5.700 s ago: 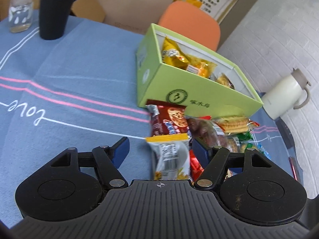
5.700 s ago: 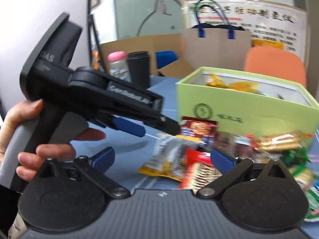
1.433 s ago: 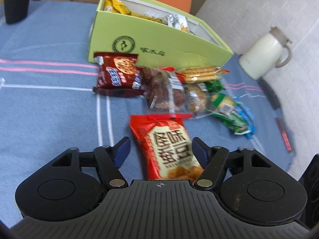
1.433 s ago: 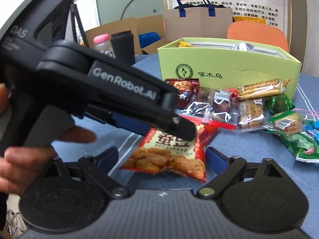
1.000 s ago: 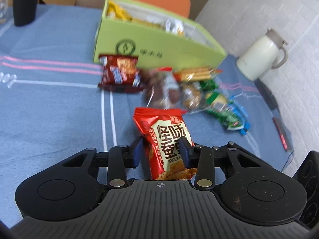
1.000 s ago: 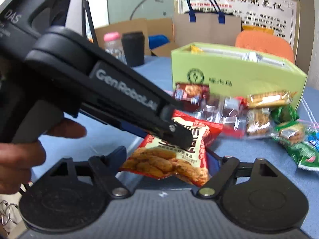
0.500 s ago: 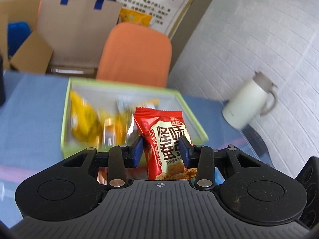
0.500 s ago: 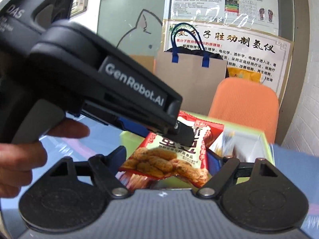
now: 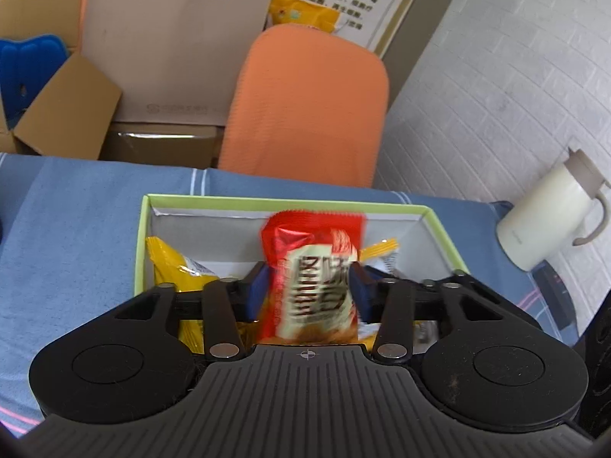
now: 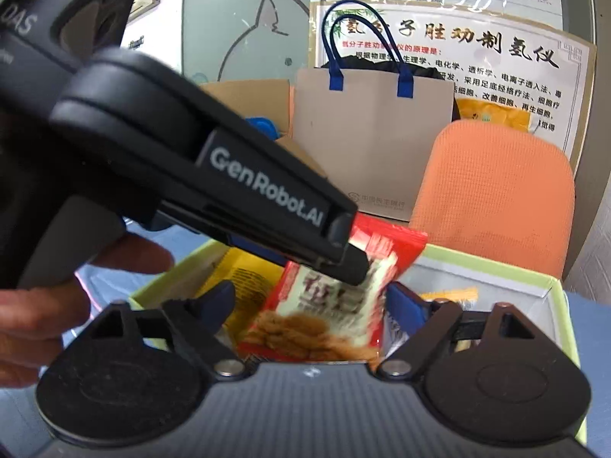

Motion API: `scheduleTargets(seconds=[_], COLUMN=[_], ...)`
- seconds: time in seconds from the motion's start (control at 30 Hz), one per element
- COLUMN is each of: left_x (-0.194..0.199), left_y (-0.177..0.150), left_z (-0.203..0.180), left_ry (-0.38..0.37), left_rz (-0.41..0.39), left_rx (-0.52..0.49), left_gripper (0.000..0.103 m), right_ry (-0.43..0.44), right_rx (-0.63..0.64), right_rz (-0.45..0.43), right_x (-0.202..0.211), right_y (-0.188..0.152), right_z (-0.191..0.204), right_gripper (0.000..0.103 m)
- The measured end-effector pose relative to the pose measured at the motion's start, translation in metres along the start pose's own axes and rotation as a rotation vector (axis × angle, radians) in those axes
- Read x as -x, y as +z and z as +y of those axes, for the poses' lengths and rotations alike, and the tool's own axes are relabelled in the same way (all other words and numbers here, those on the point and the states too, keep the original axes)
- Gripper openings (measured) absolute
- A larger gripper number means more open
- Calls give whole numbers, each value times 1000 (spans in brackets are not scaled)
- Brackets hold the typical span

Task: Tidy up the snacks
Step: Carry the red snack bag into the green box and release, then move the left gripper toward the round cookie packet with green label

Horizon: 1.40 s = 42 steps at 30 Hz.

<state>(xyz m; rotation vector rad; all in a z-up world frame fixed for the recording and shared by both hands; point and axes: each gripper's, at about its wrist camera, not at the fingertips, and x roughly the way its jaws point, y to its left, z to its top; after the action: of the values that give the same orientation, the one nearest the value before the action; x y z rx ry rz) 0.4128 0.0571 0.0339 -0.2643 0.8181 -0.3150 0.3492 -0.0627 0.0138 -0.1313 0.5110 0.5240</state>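
Observation:
A red snack packet (image 9: 311, 267) hangs blurred over the open green box (image 9: 143, 229), between the blue pads (image 9: 256, 291) of my left gripper (image 9: 308, 290). The left jaws are opening and the packet is slipping loose from them. In the right wrist view the left gripper (image 10: 349, 267) reaches in from the left, a hand behind it, with the packet (image 10: 324, 316) below its tip. My right gripper (image 10: 309, 305) is just behind, its jaws opening wide, its pads clear of the packet. Yellow packets (image 9: 172, 263) lie inside the box (image 10: 550, 286).
The box sits on a blue tablecloth (image 9: 76, 229). A cream jug (image 9: 550, 213) stands at the right table edge. Behind the table are an orange chair (image 9: 305, 107), a paper bag (image 9: 172, 38) with blue handles and cardboard boxes (image 9: 65, 107).
Both grippers have moved forward over the box. The left pads have spread and the red packet, held firmly before, is now blurred and coming loose. The right jaws have widened.

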Motion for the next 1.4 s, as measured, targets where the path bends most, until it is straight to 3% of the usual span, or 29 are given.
scheduleTargets(seconds=[0.03, 0.23, 0.33, 0.43, 0.73, 0.93, 1.17, 1.4], left_x=[1, 38, 64, 85, 103, 95, 80, 61], left_y=[-1, -14, -33, -61, -154, -198, -202, -181], left_z=[2, -5, -11, -20, -42, -64, -88, -113], left_ry=[2, 12, 13, 6, -31, -104, -113, -125], left_rz=[-8, -93, -130, -143, -53, 30, 70, 88], left_rx=[0, -39, -60, -78, -48, -17, -18, -42], left_gripper=[41, 51, 58, 58, 60, 61, 61, 61], right_ry=[-6, -33, -49, -74, -180, -266, -307, -299], right_rx=[1, -9, -39, -68, -176, -175, -238, -255], right_rz=[-3, -86, -115, -120, -47, -8, 9, 77], right_x=[0, 40, 72, 105, 182, 216, 220, 178], right_y=[0, -2, -15, -38, -126, -160, -175, -173], right_z=[-1, -1, -2, 3, 21, 12, -37, -96], right_gripper=[91, 93, 93, 93, 93, 93, 93, 93])
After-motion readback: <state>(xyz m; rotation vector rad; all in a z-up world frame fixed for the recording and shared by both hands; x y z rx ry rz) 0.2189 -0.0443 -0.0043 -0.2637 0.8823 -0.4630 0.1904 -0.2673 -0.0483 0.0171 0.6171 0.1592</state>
